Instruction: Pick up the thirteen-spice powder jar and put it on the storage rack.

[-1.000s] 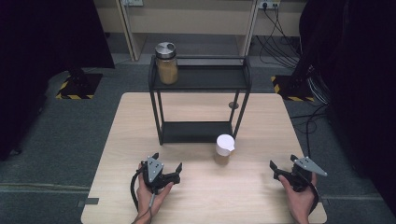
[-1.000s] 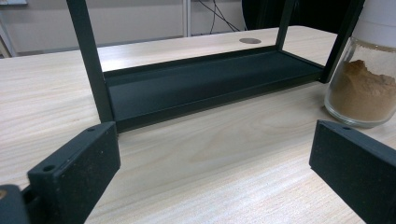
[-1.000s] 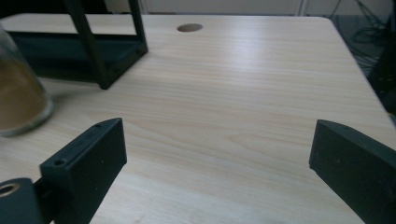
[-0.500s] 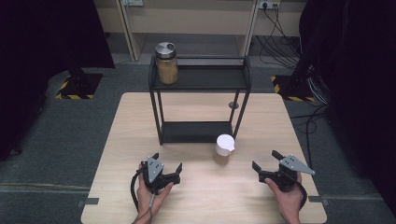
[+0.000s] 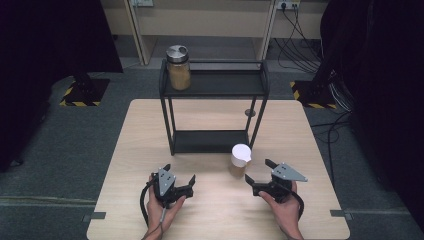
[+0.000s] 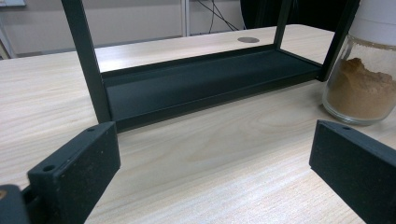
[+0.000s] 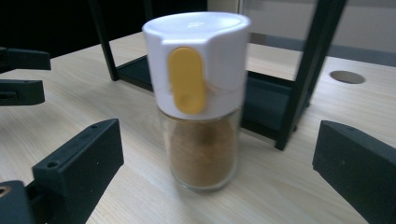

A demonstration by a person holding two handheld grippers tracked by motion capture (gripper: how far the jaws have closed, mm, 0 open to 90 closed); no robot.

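Right gripper view: right claw (image 7: 219, 163) spread wide, empty, facing upright spice shaker (image 7: 198, 98) on tabletop (image 7: 116, 196); left claw (image 6: 210, 172) likewise open, empty.

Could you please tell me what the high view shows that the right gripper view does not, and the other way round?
High view alone: a metal-lidded jar on the top shelf of the black rack, and the person's hands holding the left gripper and right gripper, both open.
Right gripper view alone: the yellow tab on the shaker's white cap, close up.
Both: the white-capped shaker of brown powder standing on the wooden table before the rack's lower shelf, the right gripper's jaws open toward it, apart from it.
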